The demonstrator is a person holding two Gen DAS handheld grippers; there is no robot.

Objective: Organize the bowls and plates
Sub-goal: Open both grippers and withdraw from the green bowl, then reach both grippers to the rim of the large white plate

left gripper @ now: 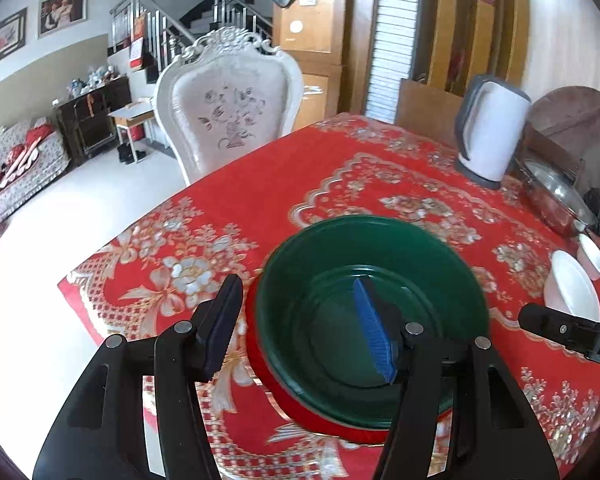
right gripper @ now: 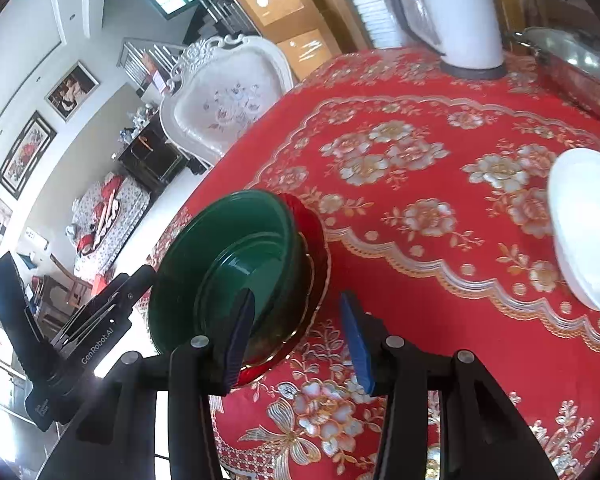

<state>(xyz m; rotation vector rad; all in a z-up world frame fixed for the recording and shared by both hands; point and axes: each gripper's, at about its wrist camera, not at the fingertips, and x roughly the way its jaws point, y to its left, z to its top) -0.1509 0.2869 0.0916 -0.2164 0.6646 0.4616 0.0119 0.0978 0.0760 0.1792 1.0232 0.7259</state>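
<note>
A dark green bowl [left gripper: 372, 320] [right gripper: 236, 264] sits nested in a red dish [left gripper: 324, 420] [right gripper: 316, 240] near the table's left edge. My left gripper [left gripper: 300, 326] is open and straddles the bowl's left rim, one finger outside and the blue-padded finger [left gripper: 374, 328] over the inside; neither pad touches it. My right gripper [right gripper: 298, 340] is open too, astride the stack's near rim with a gap on both sides. To the right lie a white plate [left gripper: 572, 288] [right gripper: 588, 224] and a small white bowl [left gripper: 594, 256].
A white kettle [left gripper: 492, 128] [right gripper: 452, 12] and a glass-lidded pan [left gripper: 556, 196] [right gripper: 576, 64] stand at the back right of the red floral tablecloth [left gripper: 340, 184]. A white ornate chair [left gripper: 228, 108] stands behind the table. The table edge and floor lie to the left.
</note>
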